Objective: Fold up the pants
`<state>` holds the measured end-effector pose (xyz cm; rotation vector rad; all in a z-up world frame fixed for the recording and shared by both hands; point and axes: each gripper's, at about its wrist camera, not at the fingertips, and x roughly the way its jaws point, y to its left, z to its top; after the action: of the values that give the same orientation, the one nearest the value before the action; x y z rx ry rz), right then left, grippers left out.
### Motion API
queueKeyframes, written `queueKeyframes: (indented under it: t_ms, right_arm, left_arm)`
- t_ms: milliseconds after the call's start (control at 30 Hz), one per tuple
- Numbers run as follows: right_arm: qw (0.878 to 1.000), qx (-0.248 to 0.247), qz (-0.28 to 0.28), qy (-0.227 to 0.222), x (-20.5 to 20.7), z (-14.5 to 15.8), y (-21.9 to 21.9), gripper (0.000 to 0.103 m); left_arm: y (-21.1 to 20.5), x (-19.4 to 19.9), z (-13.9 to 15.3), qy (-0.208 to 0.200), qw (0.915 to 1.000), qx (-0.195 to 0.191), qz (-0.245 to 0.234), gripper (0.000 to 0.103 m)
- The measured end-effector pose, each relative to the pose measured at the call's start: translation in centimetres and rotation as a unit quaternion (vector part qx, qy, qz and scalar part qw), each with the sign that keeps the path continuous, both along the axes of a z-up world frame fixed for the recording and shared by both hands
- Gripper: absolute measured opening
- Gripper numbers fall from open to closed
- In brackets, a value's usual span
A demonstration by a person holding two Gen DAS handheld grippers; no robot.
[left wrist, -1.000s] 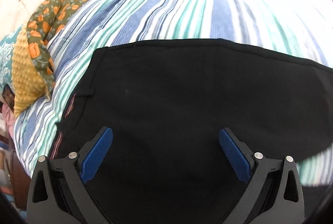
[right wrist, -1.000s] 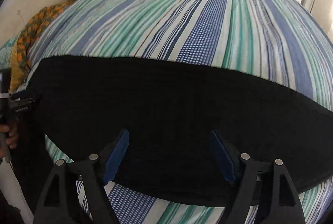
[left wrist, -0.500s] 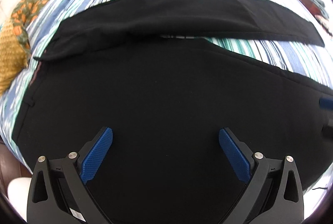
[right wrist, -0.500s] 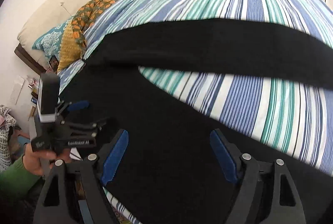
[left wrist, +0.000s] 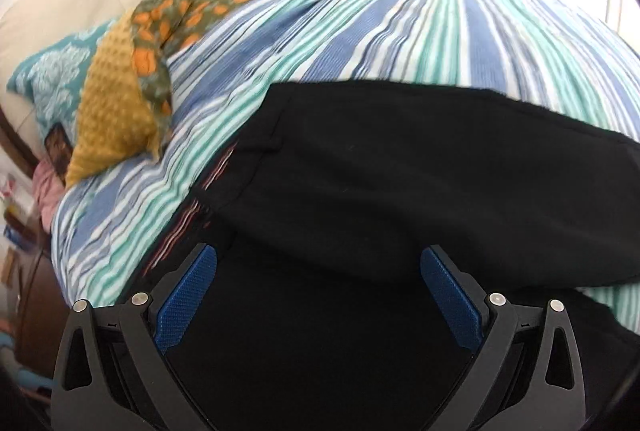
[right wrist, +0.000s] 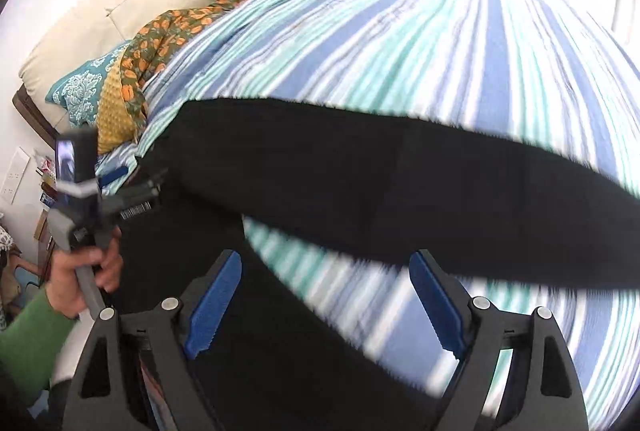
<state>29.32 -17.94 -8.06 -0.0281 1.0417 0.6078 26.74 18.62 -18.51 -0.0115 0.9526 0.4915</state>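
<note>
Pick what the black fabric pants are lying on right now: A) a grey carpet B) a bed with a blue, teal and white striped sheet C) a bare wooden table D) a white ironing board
B: the black fabric pants spread across the blue, teal and white striped sheet of a bed, with pillows at its head.

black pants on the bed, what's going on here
A person is folding black pants on a striped bedspread, holding a two-finger gripper in each hand. The left gripper and right gripper both hover open above the fabric, gripping nothing; the right one's jaws have just opened further. One leg lies across the bed, apart from the other.
</note>
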Motion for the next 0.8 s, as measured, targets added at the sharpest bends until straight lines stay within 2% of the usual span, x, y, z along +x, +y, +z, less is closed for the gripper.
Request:
queueKeyframes:
  t_ms: [100, 167, 300, 367, 433, 500, 567, 633, 700, 800]
  right_arm:
    - [1.000, 0.020, 0.017, 0.010, 4.5, -1.3, 4.2, 0.086]
    - [0.999, 0.033, 0.034, 0.018, 6.4, -3.0, 7.0, 0.086]
    - [0.996, 0.016, 0.074, 0.048, 8.9, -7.4, 10.1, 0.086]
    - [0.996, -0.007, 0.072, 0.052, 10.0, -8.9, 8.8, 0.085]
    - [0.997, -0.016, 0.050, 0.047, 11.4, -9.7, 4.6, 0.085]
    - [0.999, -0.025, 0.020, 0.035, 13.0, -9.9, -1.5, 0.085]
    - [0.998, -0.048, -0.026, 0.019, 14.4, -9.7, -8.9, 0.085]
    - [0.992, -0.082, -0.093, 0.009, 15.7, -9.4, -17.2, 0.085]
    - [0.977, -0.113, -0.179, 0.014, 16.6, -9.3, -25.9, 0.085]
    - [0.935, -0.160, -0.316, 0.033, 16.6, -8.6, -37.5, 0.085]
  left_arm:
    - [3.0, -1.6, -2.2, 0.007, 0.9967, -0.069, 0.042, 0.102]
    - [3.6, -1.5, -2.6, -0.001, 0.9948, -0.089, 0.048, 0.103]
    - [2.8, -0.9, -3.4, 0.004, 0.9971, -0.063, 0.043, 0.103]
    - [2.8, -1.4, -3.8, 0.001, 0.9973, -0.059, 0.043, 0.103]
    - [3.0, -1.4, -3.7, -0.002, 0.9969, -0.067, 0.043, 0.103]
    - [3.0, -1.7, -3.8, -0.006, 0.9968, -0.066, 0.043, 0.103]
    - [2.7, -1.8, -3.9, -0.008, 0.9973, -0.059, 0.043, 0.103]
    - [2.5, -1.8, -3.9, -0.009, 0.9976, -0.053, 0.043, 0.103]
    - [2.8, -1.5, -4.0, -0.010, 0.9977, -0.052, 0.043, 0.103]
    - [2.8, -1.5, -3.9, -0.011, 0.9977, -0.051, 0.043, 0.103]
